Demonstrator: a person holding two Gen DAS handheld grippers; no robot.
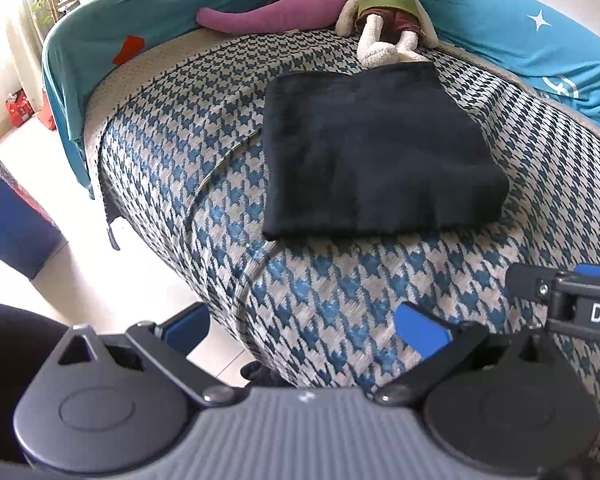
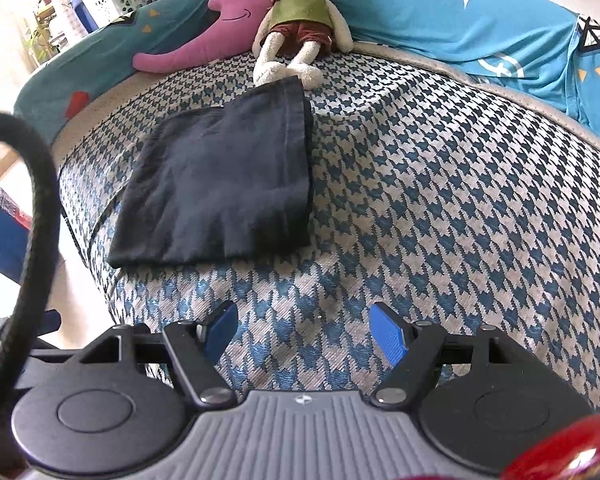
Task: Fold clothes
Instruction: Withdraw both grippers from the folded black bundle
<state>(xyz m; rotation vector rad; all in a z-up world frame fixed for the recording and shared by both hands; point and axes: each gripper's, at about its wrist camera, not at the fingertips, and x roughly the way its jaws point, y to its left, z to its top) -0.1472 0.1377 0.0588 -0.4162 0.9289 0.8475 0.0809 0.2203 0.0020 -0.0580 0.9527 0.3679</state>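
Note:
A dark navy garment (image 1: pixel 372 152) lies folded into a flat rectangle on the houndstooth sofa seat (image 1: pixel 320 300); it also shows in the right wrist view (image 2: pixel 224 188). My left gripper (image 1: pixel 304 328) is open and empty, held back from the garment over the seat's front edge. My right gripper (image 2: pixel 300 332) is open and empty, in front and to the right of the garment. Part of the right gripper (image 1: pixel 572 296) shows at the right edge of the left wrist view.
A white plush rabbit (image 1: pixel 384 12) and a purple plush (image 1: pixel 276 4) lie at the back of the seat, the rabbit's feet touching the garment's far edge. Teal covers (image 2: pixel 480 28) drape the backrest. A blue box (image 1: pixel 12 224) stands on the floor at left.

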